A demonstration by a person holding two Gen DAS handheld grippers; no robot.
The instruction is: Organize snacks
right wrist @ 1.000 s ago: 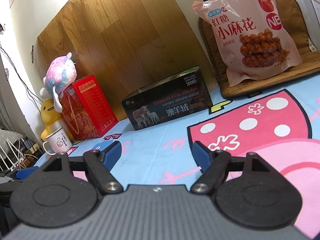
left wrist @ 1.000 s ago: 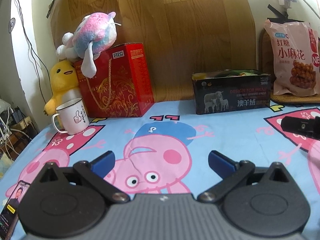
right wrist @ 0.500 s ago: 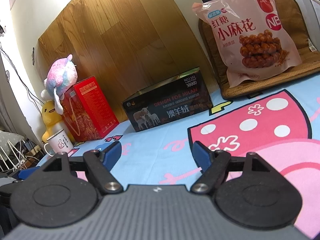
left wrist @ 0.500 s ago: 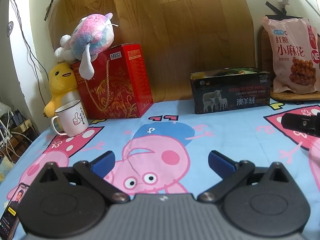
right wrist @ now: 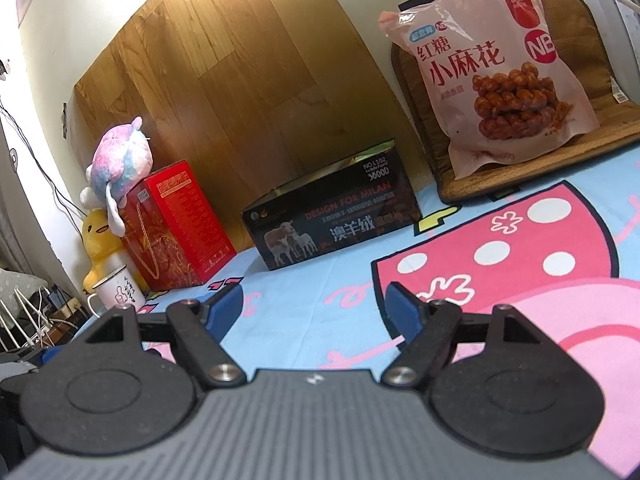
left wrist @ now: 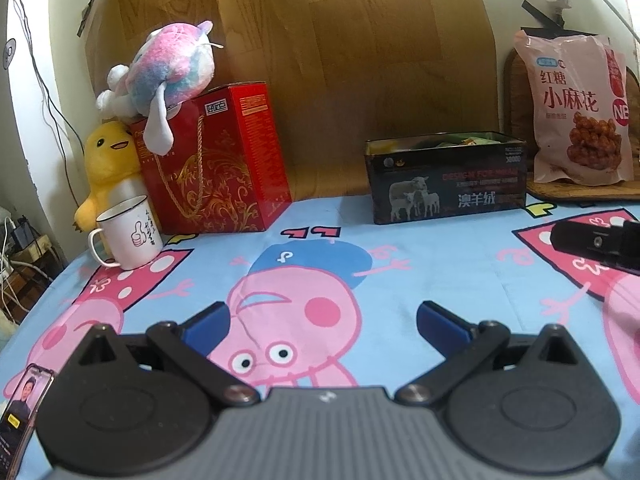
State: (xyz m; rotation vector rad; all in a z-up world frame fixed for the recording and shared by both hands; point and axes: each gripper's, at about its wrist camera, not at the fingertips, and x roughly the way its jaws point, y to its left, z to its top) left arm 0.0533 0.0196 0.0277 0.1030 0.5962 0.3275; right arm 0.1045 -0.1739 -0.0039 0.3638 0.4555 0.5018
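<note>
Left gripper [left wrist: 322, 320]: jaws released and spread wide, nothing between the blue fingertips [left wrist: 208, 326], held low over a cartoon-pig cloth [left wrist: 440, 280] covering the surface. Right gripper [right wrist: 314, 306]: jaws likewise released and holding nothing, above the same cloth; part of its body shows at the right edge of the left wrist view. Beyond the jaws, at the back of the cloth against a wood-grain board [left wrist: 340, 60], stands an open black box [left wrist: 446, 178] printed with sheep, with some packets visible inside. Right of the box and well apart from both grippers, a pink snack bag [right wrist: 496, 68] stands upright on a brown mat [right wrist: 520, 160], leaning back. To the left: a red gift box [left wrist: 216, 160] topped by a pink-and-blue plush [left wrist: 168, 68], a yellow duck plush [left wrist: 106, 160] beside it, and a white mug [left wrist: 130, 238] in front. A phone [left wrist: 20, 412] lies at the near left corner.
</note>
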